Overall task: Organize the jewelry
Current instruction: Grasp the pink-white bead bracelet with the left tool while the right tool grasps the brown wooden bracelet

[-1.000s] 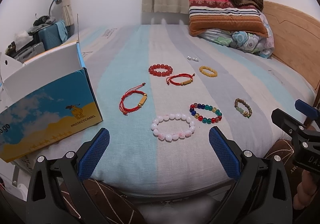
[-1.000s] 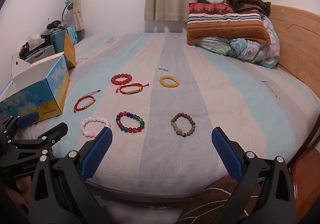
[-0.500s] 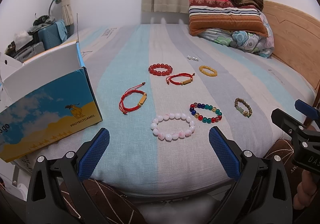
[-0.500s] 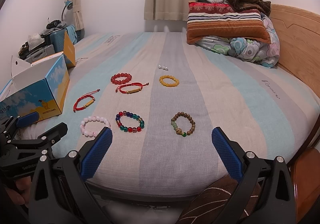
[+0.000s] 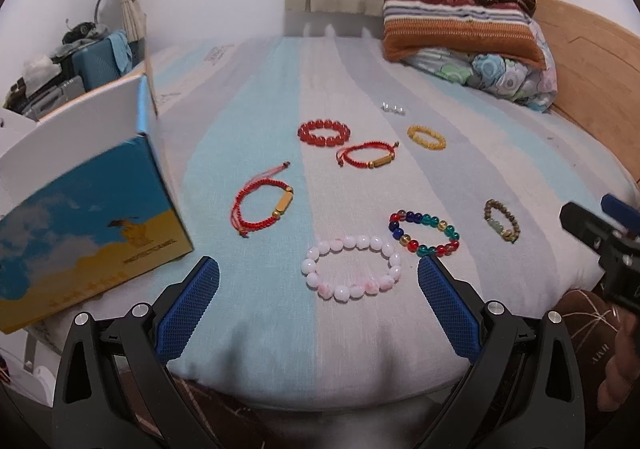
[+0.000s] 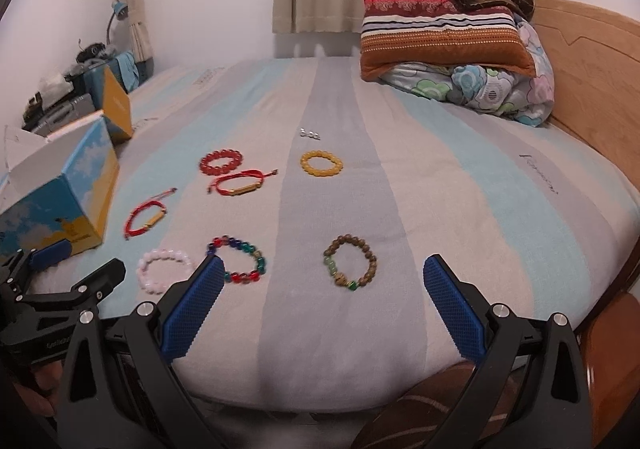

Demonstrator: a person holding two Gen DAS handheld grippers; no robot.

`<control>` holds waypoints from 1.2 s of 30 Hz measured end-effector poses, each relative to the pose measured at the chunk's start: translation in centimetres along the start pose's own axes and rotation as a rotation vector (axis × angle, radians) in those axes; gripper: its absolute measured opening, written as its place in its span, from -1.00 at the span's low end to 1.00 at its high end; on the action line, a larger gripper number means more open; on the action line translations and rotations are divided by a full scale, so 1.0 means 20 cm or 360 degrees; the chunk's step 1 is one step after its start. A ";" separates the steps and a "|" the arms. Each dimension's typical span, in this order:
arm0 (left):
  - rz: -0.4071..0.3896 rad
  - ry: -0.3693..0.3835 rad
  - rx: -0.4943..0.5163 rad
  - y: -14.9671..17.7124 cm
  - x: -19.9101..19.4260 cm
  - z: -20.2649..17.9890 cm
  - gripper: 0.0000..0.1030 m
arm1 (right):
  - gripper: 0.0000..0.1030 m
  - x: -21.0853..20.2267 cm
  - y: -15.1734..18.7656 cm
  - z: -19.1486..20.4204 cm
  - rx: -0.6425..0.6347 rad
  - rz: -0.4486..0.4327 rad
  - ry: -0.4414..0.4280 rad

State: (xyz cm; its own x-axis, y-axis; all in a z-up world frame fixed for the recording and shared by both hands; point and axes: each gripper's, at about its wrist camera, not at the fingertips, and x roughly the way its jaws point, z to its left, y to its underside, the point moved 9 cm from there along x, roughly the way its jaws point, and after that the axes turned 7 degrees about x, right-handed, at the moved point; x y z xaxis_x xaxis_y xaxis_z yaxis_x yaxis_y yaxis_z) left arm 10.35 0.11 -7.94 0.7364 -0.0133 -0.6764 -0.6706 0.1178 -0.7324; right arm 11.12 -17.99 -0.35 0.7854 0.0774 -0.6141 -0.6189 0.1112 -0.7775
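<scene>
On the striped bedsheet (image 5: 260,97), your pale pink bead bracelet (image 5: 352,273) now sits nearer your left gripper (image 5: 319,301); both it and your right gripper (image 6: 324,303) gape wide, empty, so nothing is sorted yet.

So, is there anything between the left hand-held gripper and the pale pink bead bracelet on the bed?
Nothing visible. The left hand-held gripper is open, and the pale pink bead bracelet lies on bare striped bedsheet just ahead of its fingertips. The multicolored bead bracelet lies close by on the right.
</scene>
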 end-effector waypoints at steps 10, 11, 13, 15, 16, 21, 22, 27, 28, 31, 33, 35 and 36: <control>0.0139 0.0037 -0.0013 0.02 0.29 0.00 0.87 | 0.86 0.37 0.03 -0.04 -0.0071 0.0213 0.0050; 0.0145 0.0035 -0.0020 0.02 0.30 0.01 0.85 | 0.86 0.41 0.05 -0.05 -0.0062 0.0246 0.0052; 0.0166 0.0040 -0.0051 0.03 0.35 0.03 0.85 | 0.86 0.47 0.06 -0.06 -0.0056 0.0284 0.0060; 0.0186 0.0057 -0.0091 0.05 0.37 0.04 0.82 | 0.85 0.54 0.08 -0.08 -0.0054 0.0315 0.0074; 0.0203 0.0067 -0.0105 0.06 0.39 0.05 0.77 | 0.84 0.56 0.09 -0.08 -0.0048 0.0327 0.0074; 0.0206 0.0070 -0.0111 0.08 0.42 0.05 0.70 | 0.73 0.65 0.16 -0.10 -0.0029 0.0427 0.0080; 0.0209 0.0071 -0.0115 0.08 0.42 0.05 0.68 | 0.73 0.67 0.17 -0.11 -0.0019 0.0446 0.0078; 0.0211 0.0063 -0.0109 0.09 0.43 0.04 0.67 | 0.73 0.69 0.20 -0.12 0.0013 0.0485 0.0060; 0.0211 0.0060 -0.0104 0.09 0.43 0.04 0.64 | 0.73 0.69 0.20 -0.11 0.0003 0.0483 0.0066; 0.0208 0.0058 -0.0100 0.09 0.43 0.04 0.53 | 0.71 0.69 0.19 -0.11 0.0002 0.0483 0.0062; 0.0210 0.0045 -0.0095 0.09 0.43 0.05 0.36 | 0.54 0.69 0.19 -0.11 0.0005 0.0481 0.0038; 0.0216 0.0017 -0.0082 0.09 0.43 0.05 -0.04 | -0.06 0.68 0.19 -0.09 -0.0012 0.0465 0.0009; 0.0218 0.0007 -0.0075 0.09 0.42 0.06 -0.16 | -0.24 0.67 0.19 -0.07 -0.0028 0.0454 -0.0001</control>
State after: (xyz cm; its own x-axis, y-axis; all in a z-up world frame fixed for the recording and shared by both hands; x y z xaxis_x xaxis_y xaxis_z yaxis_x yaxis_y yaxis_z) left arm 15.40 1.43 -14.92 0.6374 -0.0048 -0.7705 -0.7683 0.0720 -0.6360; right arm 19.31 -17.99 -11.64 0.5794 0.1039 -0.8084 -0.8150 0.0677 -0.5754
